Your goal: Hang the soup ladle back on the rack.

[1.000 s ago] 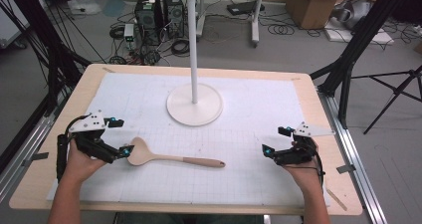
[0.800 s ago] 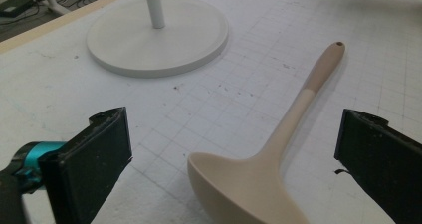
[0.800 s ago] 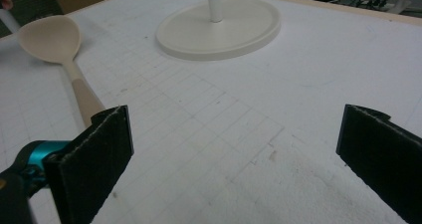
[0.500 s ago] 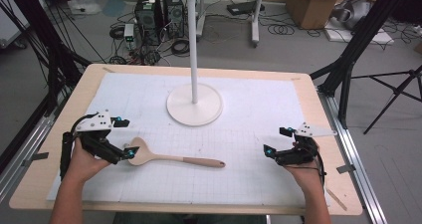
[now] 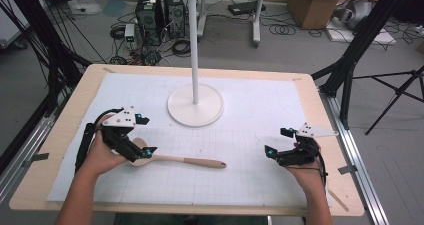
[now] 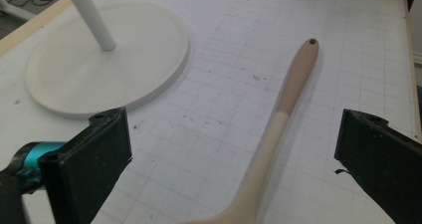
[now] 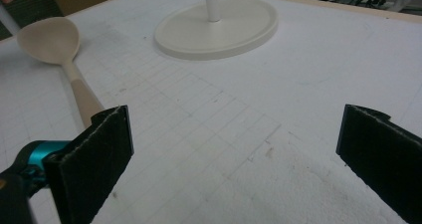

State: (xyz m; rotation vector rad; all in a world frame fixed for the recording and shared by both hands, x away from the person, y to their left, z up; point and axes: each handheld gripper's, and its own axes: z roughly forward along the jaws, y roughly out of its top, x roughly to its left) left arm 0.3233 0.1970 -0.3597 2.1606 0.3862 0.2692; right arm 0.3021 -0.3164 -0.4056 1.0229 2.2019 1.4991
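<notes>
A pale wooden spoon (image 5: 192,161) lies flat on the white gridded mat (image 5: 250,110), bowl to the left, handle pointing right. My left gripper (image 5: 146,135) hovers open over the bowl end and covers part of it. In the left gripper view the spoon's handle (image 6: 278,124) runs away between the wide-spread jaws of that gripper (image 6: 234,169), touching neither. My right gripper (image 5: 274,141) stands open near the mat's right side, nothing between its jaws. In the right gripper view the spoon (image 7: 50,40) lies far off at the upper left of that gripper (image 7: 234,164).
A white stand with a round base (image 5: 195,105) and a tall pole (image 5: 192,45) rises at the mat's back middle; its base (image 6: 104,59) lies just left of the spoon's handle. The wooden table edge (image 5: 330,150) borders the mat. Cables and boxes cover the floor beyond.
My left gripper has moved right, from beside the spoon's bowl to over it. The spoon and the right gripper have stayed put.
</notes>
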